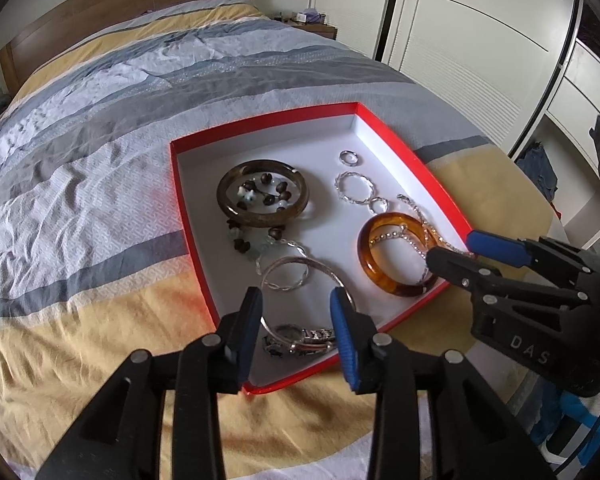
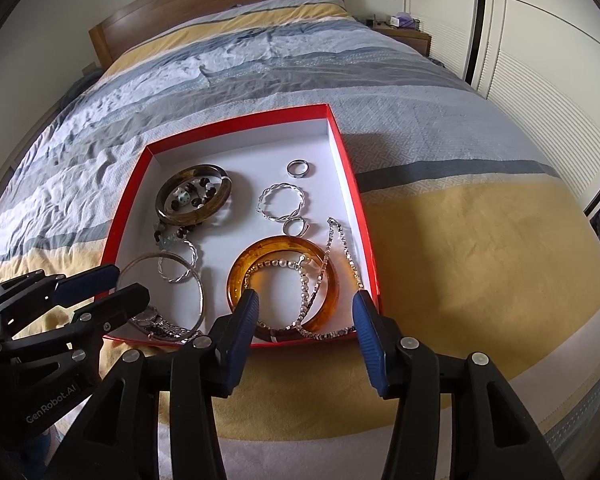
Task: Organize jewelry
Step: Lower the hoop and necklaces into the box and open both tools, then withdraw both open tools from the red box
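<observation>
Both grippers hover over the near edge of the red box (image 2: 352, 184) on the bed: the left gripper (image 1: 296, 312) fingers spread above a watch (image 1: 304, 338), the right gripper (image 2: 306, 312) wide, empty, before the amber bangle (image 2: 282, 276). Farther back lies a dark bangle (image 2: 194, 194).

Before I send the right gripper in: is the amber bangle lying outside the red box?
No, the translucent amber bangle lies on the white floor inside the shallow red cardboard box, pearl strand draped across it.
</observation>
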Tool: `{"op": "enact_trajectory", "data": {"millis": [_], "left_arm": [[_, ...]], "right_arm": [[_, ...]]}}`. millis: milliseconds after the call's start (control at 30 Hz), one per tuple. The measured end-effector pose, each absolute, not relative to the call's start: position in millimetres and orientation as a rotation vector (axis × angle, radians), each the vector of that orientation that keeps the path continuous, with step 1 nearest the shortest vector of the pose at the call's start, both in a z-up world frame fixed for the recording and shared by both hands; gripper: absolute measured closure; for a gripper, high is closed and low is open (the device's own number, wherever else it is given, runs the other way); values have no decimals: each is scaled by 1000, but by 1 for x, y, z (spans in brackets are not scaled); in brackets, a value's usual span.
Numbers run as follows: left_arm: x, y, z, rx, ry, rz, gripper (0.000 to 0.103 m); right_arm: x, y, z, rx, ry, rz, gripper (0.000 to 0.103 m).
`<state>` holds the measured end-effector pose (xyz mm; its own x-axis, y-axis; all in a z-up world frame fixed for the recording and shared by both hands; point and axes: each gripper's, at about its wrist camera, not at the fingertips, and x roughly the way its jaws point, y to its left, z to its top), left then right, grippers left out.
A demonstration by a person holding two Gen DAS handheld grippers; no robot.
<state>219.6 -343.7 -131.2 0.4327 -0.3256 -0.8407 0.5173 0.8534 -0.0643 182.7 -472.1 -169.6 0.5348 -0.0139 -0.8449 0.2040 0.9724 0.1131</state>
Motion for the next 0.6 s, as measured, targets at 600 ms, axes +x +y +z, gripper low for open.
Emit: {"op": "enact_trajectory", "data": {"millis": [600], "left_arm": [[201,-323,-99,181,920,-512,55]], "right_arm": [[163,-469,-140,246,950,-156,46]]}}
